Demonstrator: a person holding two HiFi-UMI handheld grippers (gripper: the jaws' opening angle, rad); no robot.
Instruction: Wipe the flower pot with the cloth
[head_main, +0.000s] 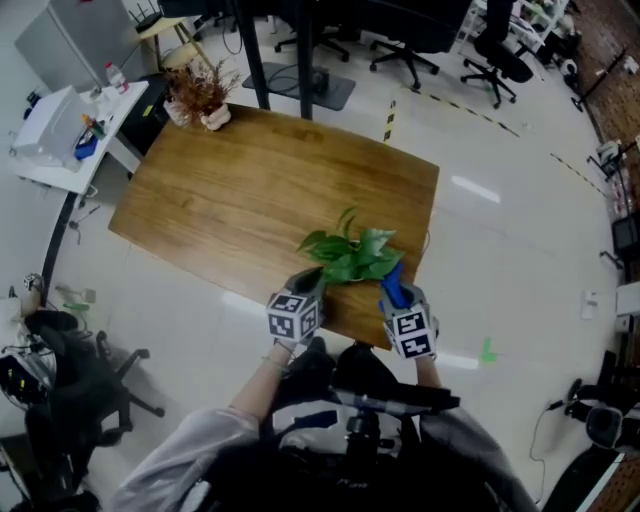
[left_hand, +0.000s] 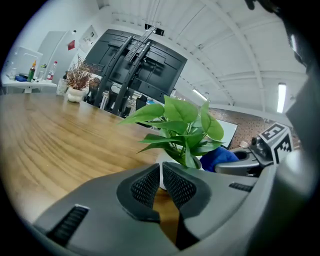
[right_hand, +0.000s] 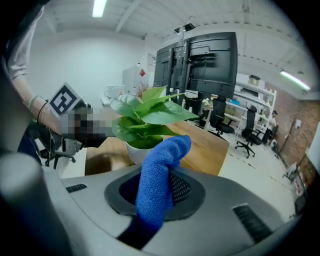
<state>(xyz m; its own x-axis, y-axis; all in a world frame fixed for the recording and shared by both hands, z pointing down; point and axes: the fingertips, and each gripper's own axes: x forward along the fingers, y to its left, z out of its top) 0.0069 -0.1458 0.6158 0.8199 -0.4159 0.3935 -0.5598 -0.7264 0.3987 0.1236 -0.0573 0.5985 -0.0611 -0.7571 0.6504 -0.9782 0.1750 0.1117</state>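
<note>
Right hand-held gripper (right_hand: 165, 189) pinches blue cloth (right_hand: 161, 162) — seemingly beside flower pot (right_hand: 135, 149).

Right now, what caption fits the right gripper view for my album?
The right hand-held gripper grips a blue cloth near the white flower pot.

My wood table (head_main: 230, 200) in front, white floor (head_main: 500, 230) around me, black chairs (head_main: 405, 55) behind, white desk (head_main: 60, 150) left, long lights (right_hand: 99, 7) overhead

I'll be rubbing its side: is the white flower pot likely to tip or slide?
Probably top-heavy: the leaves spread wider than the small pot. It may slide on the smooth wooden table. The floppy cloth should push softly.
</note>
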